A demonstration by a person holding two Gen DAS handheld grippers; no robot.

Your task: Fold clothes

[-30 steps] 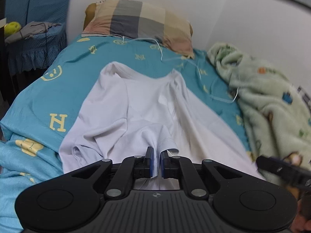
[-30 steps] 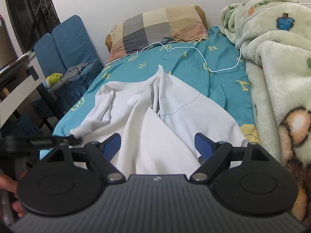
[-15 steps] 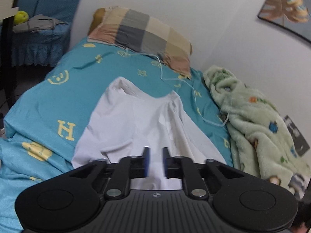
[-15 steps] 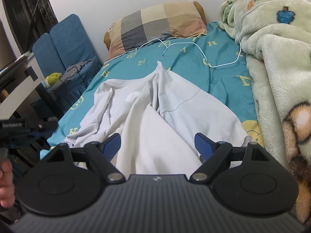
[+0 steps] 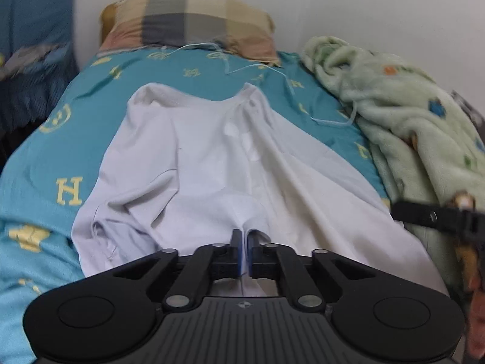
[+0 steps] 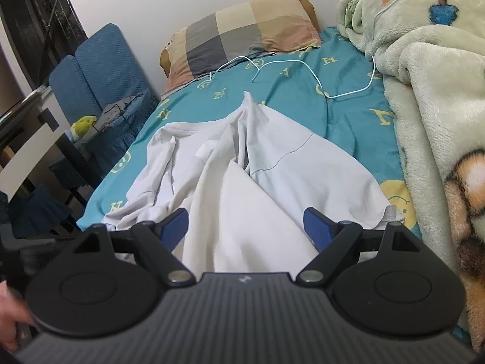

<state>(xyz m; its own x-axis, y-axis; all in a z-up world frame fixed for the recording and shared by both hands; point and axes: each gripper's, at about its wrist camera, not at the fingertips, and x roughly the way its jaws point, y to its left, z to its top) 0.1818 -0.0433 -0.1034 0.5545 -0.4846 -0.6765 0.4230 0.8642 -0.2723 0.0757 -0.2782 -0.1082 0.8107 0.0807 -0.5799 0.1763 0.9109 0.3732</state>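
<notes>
Left tongs pinch the shirt's near edge; right tongs wait wide open.

The white shirt (image 5: 212,163) lies rumpled on the teal bed (image 5: 45,139). The left tongs (image 5: 243,242) are clamped on a fold of its near hem; the right tongs (image 6: 245,227) hover gaping over the cloth, holding nothing. Best to seize the matching hem corner with the right, then lift both evenly so the fold lands straight.
</notes>
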